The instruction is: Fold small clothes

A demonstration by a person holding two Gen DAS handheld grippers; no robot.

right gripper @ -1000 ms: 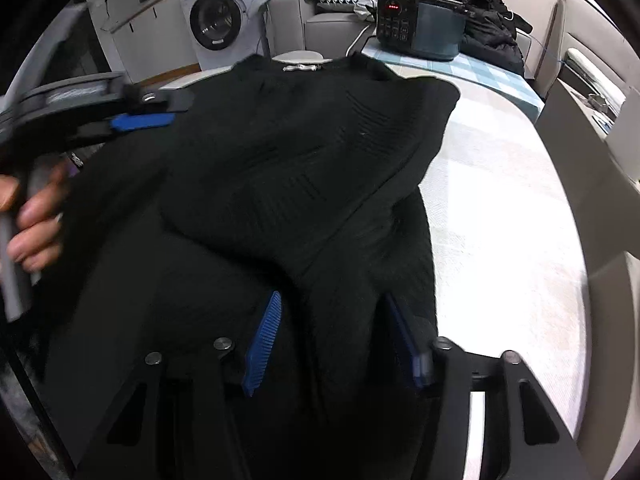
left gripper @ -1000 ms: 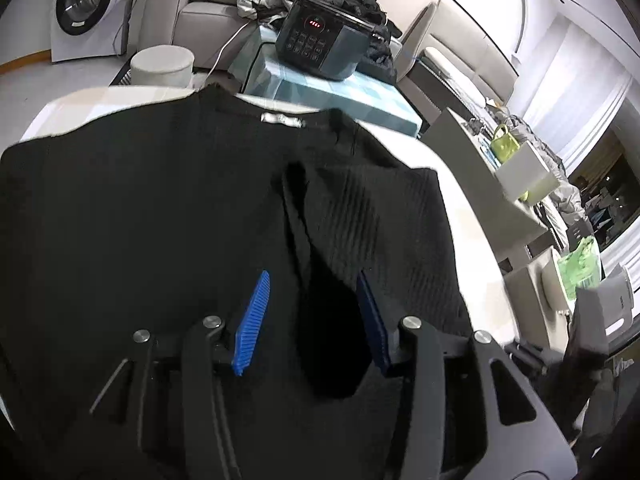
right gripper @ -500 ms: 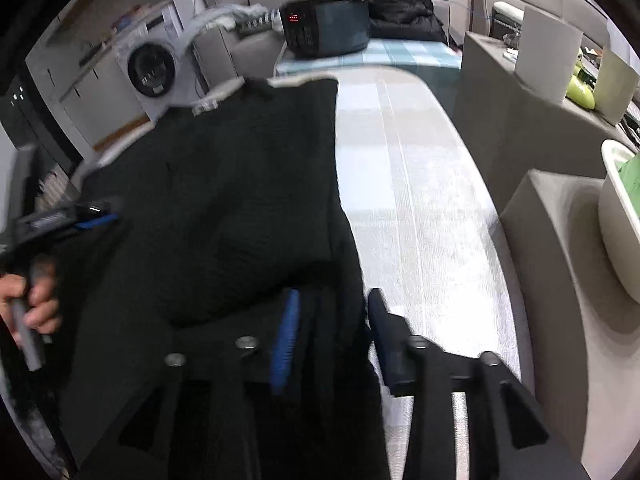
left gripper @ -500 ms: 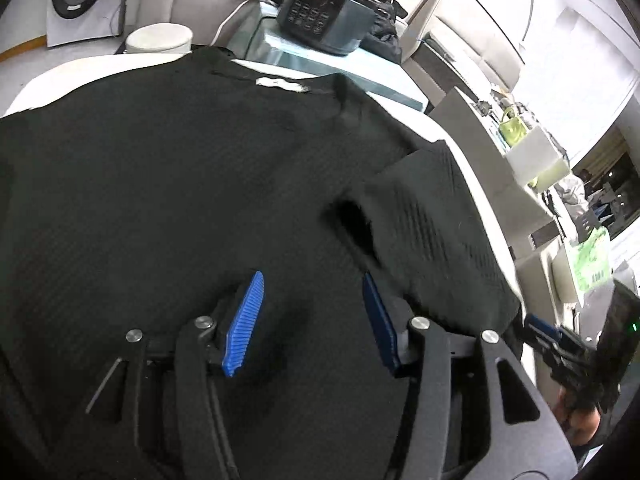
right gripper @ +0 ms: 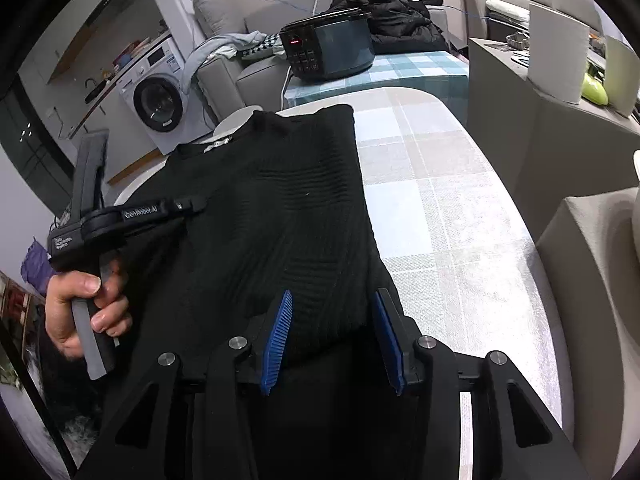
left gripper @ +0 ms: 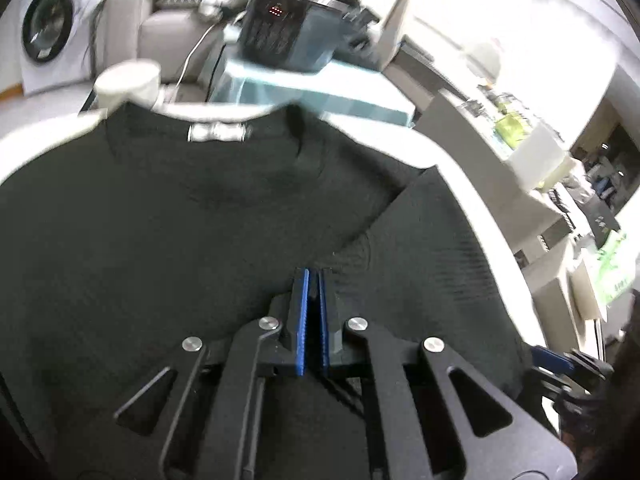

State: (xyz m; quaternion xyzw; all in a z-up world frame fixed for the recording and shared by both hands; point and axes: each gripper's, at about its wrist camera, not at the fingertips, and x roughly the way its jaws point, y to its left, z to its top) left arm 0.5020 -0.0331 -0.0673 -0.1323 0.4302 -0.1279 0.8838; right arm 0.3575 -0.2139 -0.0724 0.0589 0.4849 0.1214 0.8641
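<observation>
A rounded white table (right gripper: 460, 248), covered with a pale checked cloth (right gripper: 432, 184), is seen carrying a black knitted garment (right gripper: 280, 216). The garment is spread over the table's left part as the right wrist view shows it, its neckline with a white label (left gripper: 216, 133) lying toward the far edge, while the right part of the cloth is left bare. One sleeve (left gripper: 432, 248) is laid flat beside the body toward the table's rim.

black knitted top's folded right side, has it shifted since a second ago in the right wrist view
Yes. The black knitted top's folded flap then reached out toward the checked tablecloth; now its edge runs straight, nearer the garment's middle, baring more cloth.
</observation>
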